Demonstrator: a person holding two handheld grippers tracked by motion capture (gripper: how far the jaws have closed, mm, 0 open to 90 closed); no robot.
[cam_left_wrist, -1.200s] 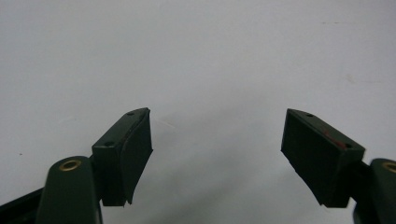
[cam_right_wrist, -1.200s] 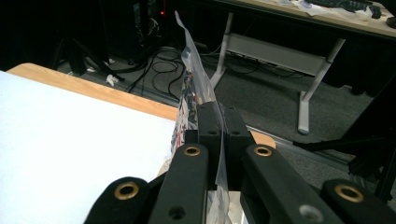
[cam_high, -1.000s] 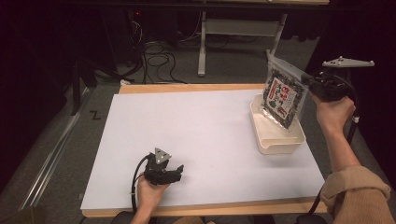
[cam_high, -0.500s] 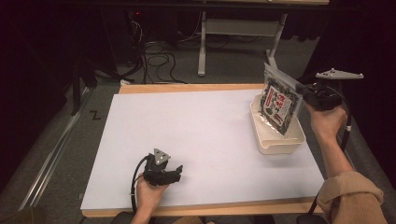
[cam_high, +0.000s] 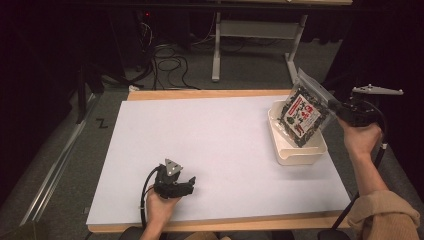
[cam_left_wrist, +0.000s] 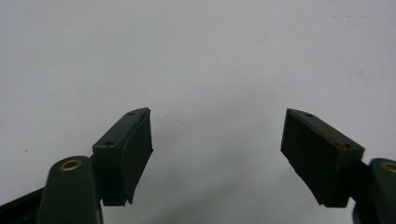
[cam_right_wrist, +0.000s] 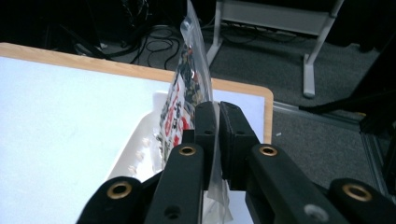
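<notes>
A person at the near edge of a white-topped table (cam_high: 220, 145) lowered a clear snack bag (cam_high: 305, 114), printed in red and black and packed with dark pieces, toward a cream plastic tray (cam_high: 300, 156) at the right of the high view. The right gripper (cam_high: 336, 107), at the far right of that frame, was clenched on the bag's right-hand edge; in the right gripper view its jaws had just eased a little apart, yet the thin film (cam_right_wrist: 200, 56) was still pinched between the pads (cam_right_wrist: 206, 122). The bag stood tilted, its top corner toward the upper right of the frame and its lower edge inside the tray's walls; whether it touched the tray floor could not be told. The step in hand appeared to be setting the bag into the tray. The next move would likely call for bringing the bag fully down until the tray bore it, then releasing the jaws enough to let the film slip free without dragging the bag back out. The tray held nothing else that could be made out, apart from pale marks on its inner wall (cam_right_wrist: 140, 149). At the lower left of the high view, the left gripper (cam_high: 189, 183) rested on the table, jaws wide apart and empty, well apart from the tray.
</notes>
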